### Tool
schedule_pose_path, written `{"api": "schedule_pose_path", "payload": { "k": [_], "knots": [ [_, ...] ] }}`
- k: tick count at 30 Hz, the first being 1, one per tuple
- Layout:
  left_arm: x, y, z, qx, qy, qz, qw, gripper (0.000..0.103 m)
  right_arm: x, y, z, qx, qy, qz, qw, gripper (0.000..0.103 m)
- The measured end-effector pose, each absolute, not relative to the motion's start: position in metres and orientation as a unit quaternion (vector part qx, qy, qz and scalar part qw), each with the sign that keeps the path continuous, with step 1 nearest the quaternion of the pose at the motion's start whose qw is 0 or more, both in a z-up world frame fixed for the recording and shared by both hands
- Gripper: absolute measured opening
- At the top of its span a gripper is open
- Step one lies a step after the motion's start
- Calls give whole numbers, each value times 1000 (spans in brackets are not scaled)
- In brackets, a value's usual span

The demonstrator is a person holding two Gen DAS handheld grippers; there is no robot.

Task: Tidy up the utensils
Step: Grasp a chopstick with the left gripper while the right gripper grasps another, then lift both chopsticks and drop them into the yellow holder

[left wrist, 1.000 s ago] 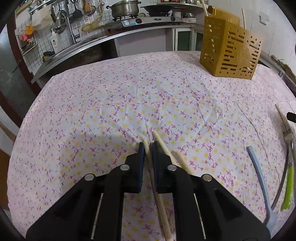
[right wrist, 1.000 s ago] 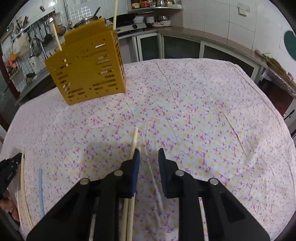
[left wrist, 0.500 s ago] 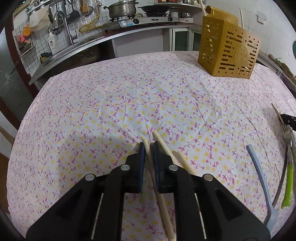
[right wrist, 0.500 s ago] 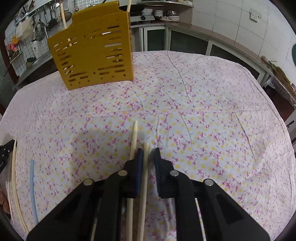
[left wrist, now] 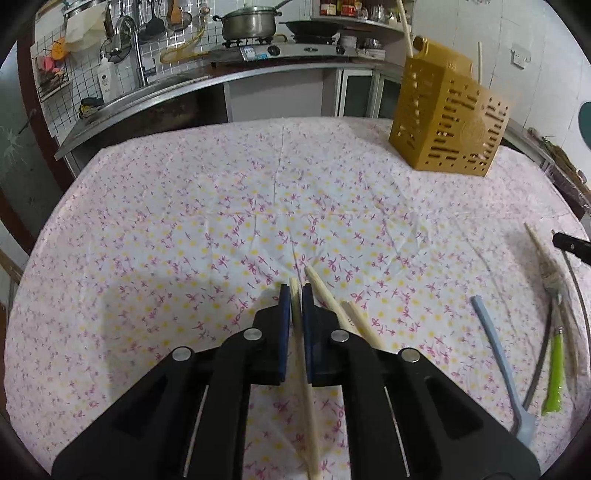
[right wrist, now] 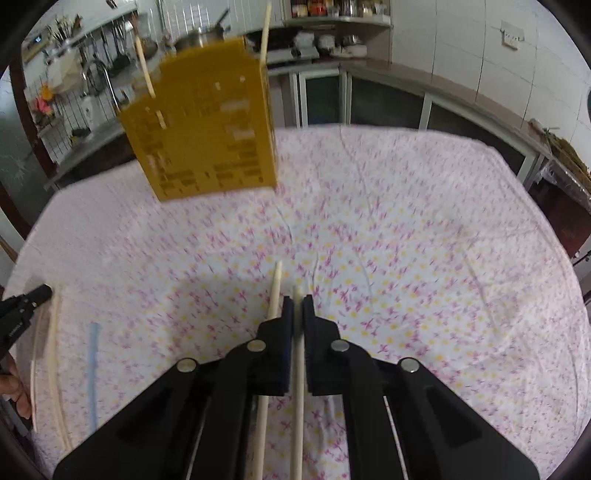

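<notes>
I see a desk covered in a white cloth with pink and yellow flowers (left wrist: pixel 221 206). At its right side, from my left camera, lie a pale blue plastic utensil with a flat end (left wrist: pixel 498 354), a lime-green-handled utensil (left wrist: pixel 554 373) and a thin wooden stick with a bound section (left wrist: pixel 546 258), all near one another. Two loose wooden chopsticks (left wrist: pixel 332 299) lie on the cloth just right of my left hand-held gripper (left wrist: pixel 295 291), touching its right finger.

My left hand-held gripper is pressed almost together, pinching a single pale wooden chopstick (left wrist: pixel 304 369) that runs back under the camera. My right hand-held gripper (right wrist: pixel 298 302) is likewise nearly closed, pinching another pale wooden chopstick (right wrist: pixel 298 387). A second loose chopstick (right wrist: pixel 271 306) runs along the outside of its left finger. This view is blurred.

A mustard-yellow slotted plastic utensil holder (left wrist: pixel 450 118) stands at the far right of the desk, well apart from both grippers. Two pale chopsticks (right wrist: pixel 264 33) stand upright in it, their tips above the rim.
</notes>
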State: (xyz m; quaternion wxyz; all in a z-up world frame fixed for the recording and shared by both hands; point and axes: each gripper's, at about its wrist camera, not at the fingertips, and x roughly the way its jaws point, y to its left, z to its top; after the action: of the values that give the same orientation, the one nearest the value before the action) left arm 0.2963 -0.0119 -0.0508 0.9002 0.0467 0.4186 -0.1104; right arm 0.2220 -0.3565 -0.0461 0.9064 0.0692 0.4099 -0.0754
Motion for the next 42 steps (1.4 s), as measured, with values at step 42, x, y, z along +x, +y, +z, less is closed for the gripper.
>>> {"api": "schedule_pose_path", "payload": {
  "k": [42],
  "knots": [
    [259,-6,45,11,337,-134,932,4,173,-364,46,83,310,-28,947,6]
  ]
}}
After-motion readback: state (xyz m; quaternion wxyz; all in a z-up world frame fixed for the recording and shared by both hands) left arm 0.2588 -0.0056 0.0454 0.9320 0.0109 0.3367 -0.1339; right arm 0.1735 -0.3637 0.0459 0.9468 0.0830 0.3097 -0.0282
